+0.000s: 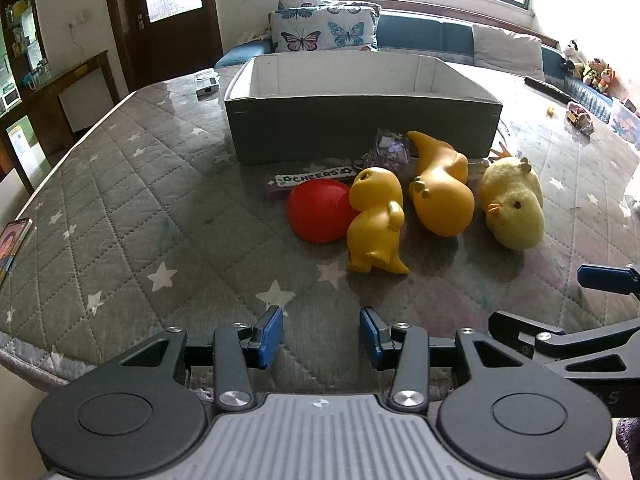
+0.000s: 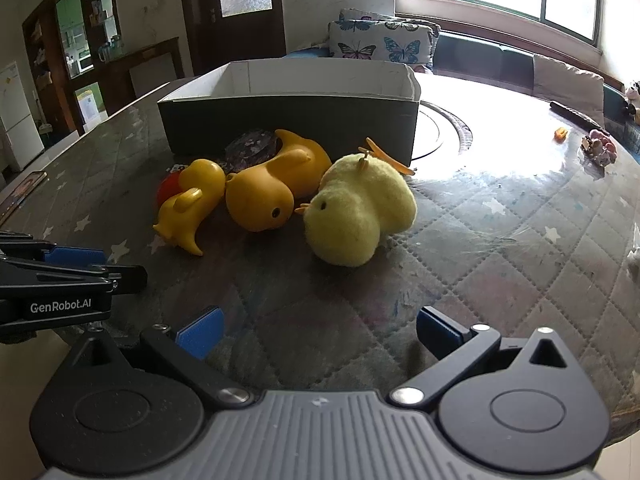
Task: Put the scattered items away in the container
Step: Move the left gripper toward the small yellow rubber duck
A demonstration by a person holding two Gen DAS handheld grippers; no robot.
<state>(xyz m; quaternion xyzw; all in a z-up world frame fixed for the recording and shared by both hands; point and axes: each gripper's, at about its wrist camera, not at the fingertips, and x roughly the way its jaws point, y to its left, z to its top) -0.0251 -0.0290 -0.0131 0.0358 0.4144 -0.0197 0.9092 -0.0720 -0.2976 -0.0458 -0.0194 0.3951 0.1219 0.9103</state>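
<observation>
A dark open box [image 1: 360, 128] with white inner walls stands on the quilted table; it also shows in the right wrist view [image 2: 288, 120]. In front of it lie a small yellow dinosaur [image 1: 376, 224] [image 2: 192, 208], a larger yellow rubber toy [image 1: 440, 196] [image 2: 268, 192], a fluffy yellow chick [image 1: 514, 204] [image 2: 356, 212], a red ball [image 1: 316, 212] [image 2: 168, 188], a "CHEERS" pack [image 1: 312, 178] and a purple packet [image 1: 390, 150] [image 2: 250, 146]. My left gripper [image 1: 321, 338] is open and empty, short of the dinosaur. My right gripper [image 2: 320, 332] is open wide and empty, short of the chick.
A phone [image 1: 14, 240] lies at the table's left edge. A small white device [image 1: 208, 82] sits left of the box. A dark remote [image 1: 548, 88] and small trinkets [image 2: 598, 146] lie at the far right. A sofa with butterfly cushions [image 1: 324, 28] stands behind.
</observation>
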